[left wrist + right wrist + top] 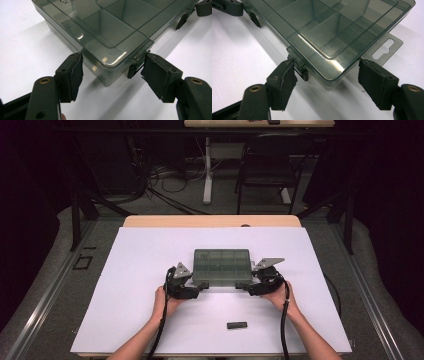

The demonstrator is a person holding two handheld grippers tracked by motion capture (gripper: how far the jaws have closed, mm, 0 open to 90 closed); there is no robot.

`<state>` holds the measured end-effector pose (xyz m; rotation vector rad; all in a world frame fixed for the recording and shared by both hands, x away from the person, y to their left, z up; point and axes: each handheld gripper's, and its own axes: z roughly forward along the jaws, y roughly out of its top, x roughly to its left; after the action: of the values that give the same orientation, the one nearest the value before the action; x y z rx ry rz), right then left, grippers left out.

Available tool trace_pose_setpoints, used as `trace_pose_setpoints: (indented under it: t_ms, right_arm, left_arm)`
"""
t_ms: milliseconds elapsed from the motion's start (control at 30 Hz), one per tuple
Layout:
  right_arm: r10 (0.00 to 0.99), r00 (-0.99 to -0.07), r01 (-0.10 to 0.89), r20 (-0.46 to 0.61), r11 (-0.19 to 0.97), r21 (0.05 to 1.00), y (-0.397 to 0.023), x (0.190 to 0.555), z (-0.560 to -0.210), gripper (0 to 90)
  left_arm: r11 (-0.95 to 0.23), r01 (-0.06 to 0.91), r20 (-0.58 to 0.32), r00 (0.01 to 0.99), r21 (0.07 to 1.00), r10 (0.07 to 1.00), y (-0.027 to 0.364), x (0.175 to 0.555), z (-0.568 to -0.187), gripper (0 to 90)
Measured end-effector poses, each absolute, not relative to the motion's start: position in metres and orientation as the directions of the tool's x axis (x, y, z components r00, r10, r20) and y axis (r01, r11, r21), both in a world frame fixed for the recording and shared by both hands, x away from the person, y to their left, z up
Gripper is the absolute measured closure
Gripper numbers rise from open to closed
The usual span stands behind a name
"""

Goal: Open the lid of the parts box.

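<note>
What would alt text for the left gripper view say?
A smoky see-through plastic box with dividers sits shut on a white table, its near corner between two black fingers. One finger is at a small latch.

**Black two-jaw grippers, bare forearms**

Both grippers matte black plastic w/ thick rubbery pads, edges frayed. Left gripper (111,72) & right gripper (327,76): brass-coloured inserts at each jaw arm. Grey three-cornered plate on top of each, black cable trailing back along forearm. No sleeves on the forearms.
</note>
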<state>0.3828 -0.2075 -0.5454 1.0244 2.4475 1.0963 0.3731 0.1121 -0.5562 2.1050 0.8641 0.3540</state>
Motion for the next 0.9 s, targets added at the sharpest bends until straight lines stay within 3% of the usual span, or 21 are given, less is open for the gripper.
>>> trace_pose_setpoints:
  t_ms: [900]
  right_arm:
    - [0.701,-0.712,0.503,0.036,0.475,0.722,-0.2051,0.3826,-0.5461,29.2]
  left_arm:
    - [-0.427,0.466,-0.056,0.724,0.775,0.688,0.1131,0.3733,-0.5553,35.0]
